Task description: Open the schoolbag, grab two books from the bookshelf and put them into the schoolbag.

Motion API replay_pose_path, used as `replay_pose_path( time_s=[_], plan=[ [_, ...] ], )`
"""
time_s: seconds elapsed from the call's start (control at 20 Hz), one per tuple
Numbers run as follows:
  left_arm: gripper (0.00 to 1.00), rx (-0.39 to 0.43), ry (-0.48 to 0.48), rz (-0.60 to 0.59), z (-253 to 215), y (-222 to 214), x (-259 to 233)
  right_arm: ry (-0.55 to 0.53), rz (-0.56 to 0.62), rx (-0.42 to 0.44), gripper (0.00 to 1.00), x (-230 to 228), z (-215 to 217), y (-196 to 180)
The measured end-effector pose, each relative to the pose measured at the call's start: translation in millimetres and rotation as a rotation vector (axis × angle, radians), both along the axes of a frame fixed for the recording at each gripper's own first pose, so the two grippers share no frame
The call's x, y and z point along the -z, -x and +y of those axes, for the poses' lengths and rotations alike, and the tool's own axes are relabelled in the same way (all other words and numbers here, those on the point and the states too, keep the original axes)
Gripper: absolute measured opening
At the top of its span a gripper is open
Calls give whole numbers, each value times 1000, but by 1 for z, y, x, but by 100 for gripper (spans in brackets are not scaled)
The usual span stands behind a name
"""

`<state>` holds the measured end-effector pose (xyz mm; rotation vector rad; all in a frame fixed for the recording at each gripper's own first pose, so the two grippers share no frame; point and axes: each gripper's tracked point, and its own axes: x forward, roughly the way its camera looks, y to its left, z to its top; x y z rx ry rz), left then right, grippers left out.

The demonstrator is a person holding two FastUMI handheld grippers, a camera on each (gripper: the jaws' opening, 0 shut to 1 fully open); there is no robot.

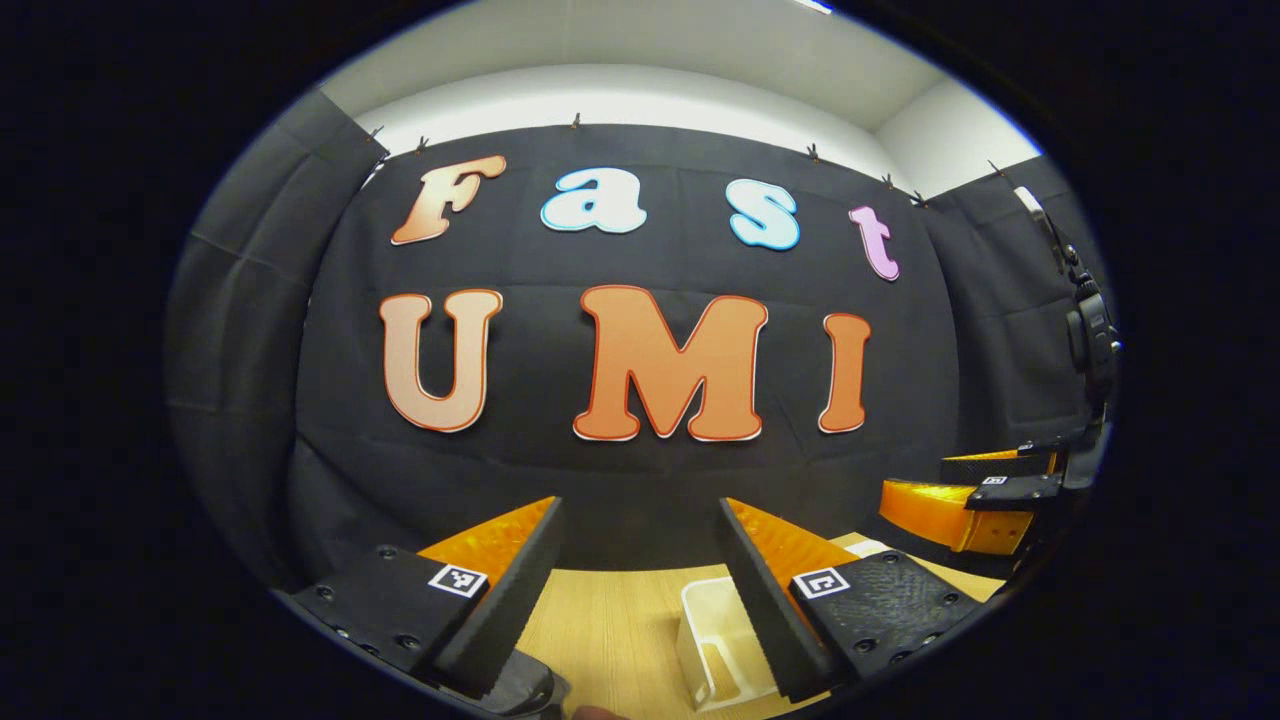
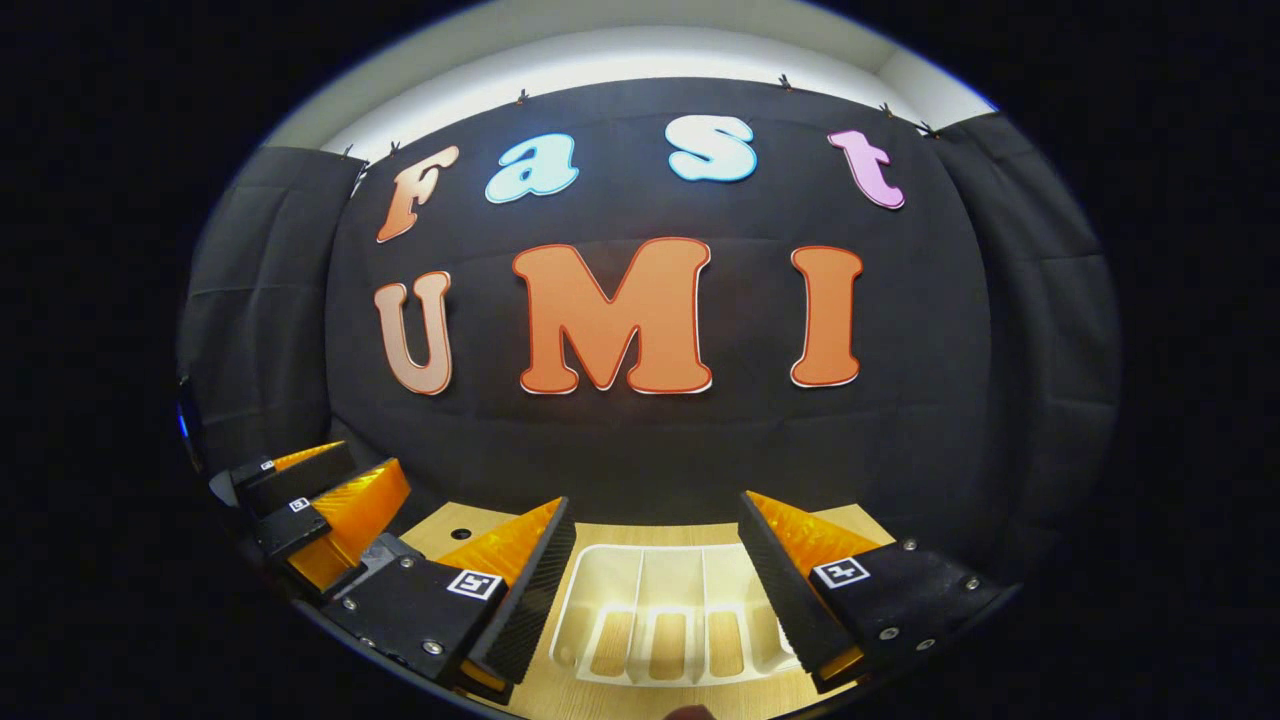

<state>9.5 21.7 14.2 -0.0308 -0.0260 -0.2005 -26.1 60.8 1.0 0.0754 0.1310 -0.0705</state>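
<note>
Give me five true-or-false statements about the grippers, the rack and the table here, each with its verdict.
1. The left gripper has its jaws apart with nothing between them. True.
2. The right gripper is shut on a book. False: its jaws are open and hold nothing.
3. A white slotted rack sits on the wooden table. True.
4. The rack's slots hold books. False: the visible slots are empty.
5. The rack lies ahead of the right gripper. True.

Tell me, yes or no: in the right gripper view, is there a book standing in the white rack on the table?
No. The white rack has its slots bare, with the wooden table showing through its openings between the right gripper fingers.
</note>
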Motion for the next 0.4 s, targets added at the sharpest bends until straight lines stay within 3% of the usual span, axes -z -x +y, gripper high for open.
replay_pose_path(
  time_s=[0.4],
  plan=[
    [95, -5, -19, -5, 13, -15, 4, 10, -20, -1, 97, -6, 16, -12]
  ],
)
